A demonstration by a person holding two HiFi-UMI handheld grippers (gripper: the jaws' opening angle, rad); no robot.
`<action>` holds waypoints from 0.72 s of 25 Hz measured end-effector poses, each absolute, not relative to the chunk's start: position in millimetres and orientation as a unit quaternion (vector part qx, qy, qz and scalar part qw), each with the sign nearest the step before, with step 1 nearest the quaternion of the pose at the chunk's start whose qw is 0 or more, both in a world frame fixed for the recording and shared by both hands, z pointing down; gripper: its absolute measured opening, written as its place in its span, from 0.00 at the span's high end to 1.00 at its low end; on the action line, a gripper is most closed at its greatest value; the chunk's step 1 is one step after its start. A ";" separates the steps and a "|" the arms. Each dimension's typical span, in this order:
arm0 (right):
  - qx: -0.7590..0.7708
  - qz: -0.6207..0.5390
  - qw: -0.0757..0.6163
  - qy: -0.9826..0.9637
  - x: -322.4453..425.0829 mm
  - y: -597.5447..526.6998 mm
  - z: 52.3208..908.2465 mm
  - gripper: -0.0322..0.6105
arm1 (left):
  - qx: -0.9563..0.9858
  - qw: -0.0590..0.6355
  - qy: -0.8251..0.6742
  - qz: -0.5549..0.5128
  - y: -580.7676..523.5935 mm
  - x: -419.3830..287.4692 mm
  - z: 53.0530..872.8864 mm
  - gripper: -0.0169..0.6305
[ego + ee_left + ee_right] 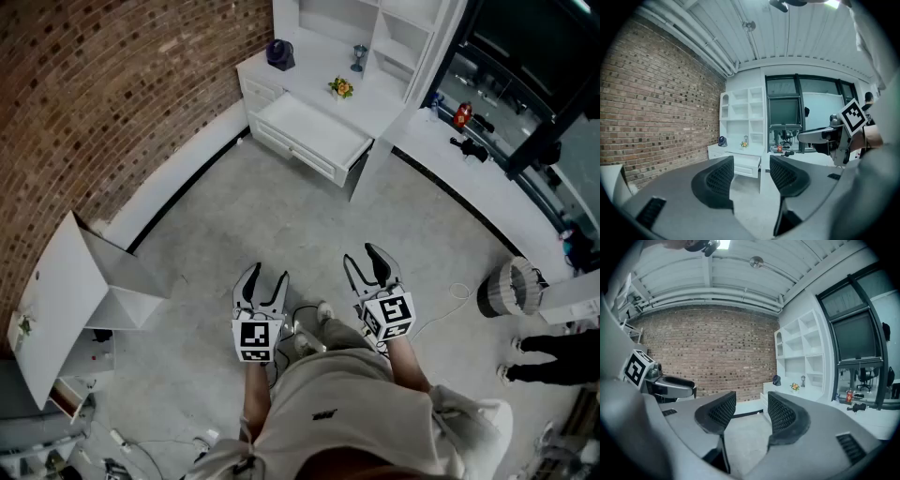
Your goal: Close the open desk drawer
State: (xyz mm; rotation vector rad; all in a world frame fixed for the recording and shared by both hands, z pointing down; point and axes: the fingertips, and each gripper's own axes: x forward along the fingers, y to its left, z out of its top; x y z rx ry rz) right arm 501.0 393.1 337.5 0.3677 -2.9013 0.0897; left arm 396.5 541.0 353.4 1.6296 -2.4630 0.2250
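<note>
Head view: a grey concrete floor (281, 216) ran to a brick wall (112, 84) on the left. A white desk (300, 73) with shelving stood at the far end. Its drawer (309, 131) projected open below the worktop's front edge, well apart from both grippers. The left gripper (266, 277) and right gripper (366, 258) hung over the floor, each cube carrying a black square marker.

Left gripper view: fingers spread, nothing between them.

Right gripper view: fingers likewise spread, holding nothing, with the brick wall beyond.
</note>
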 end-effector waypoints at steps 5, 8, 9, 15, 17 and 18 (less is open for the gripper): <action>0.129 0.038 0.099 -0.986 491.3 396.9 339.3 0.64 | 0.549 0.090 -0.827 0.074 543.8 389.3 355.1 0.59; 0.127 0.039 0.103 -0.986 480.7 394.5 344.5 0.64 | 0.549 0.093 -0.828 0.072 539.7 379.6 357.9 0.60; 0.126 0.040 0.104 -0.986 476.4 392.6 346.6 0.64 | 0.549 0.094 -0.828 0.073 537.4 376.3 359.4 0.60; 0.113 0.048 0.108 -0.987 436.0 369.2 360.2 0.64 | 0.539 0.101 -0.833 0.076 514.3 342.9 369.2 0.61; 0.104 0.049 0.110 -0.987 418.8 357.4 363.0 0.64 | 0.532 0.104 -0.836 0.080 502.6 327.1 372.0 0.62; 0.100 0.049 0.111 -0.988 410.1 350.8 363.9 0.64 | 0.529 0.104 -0.838 0.082 495.9 319.0 372.3 0.62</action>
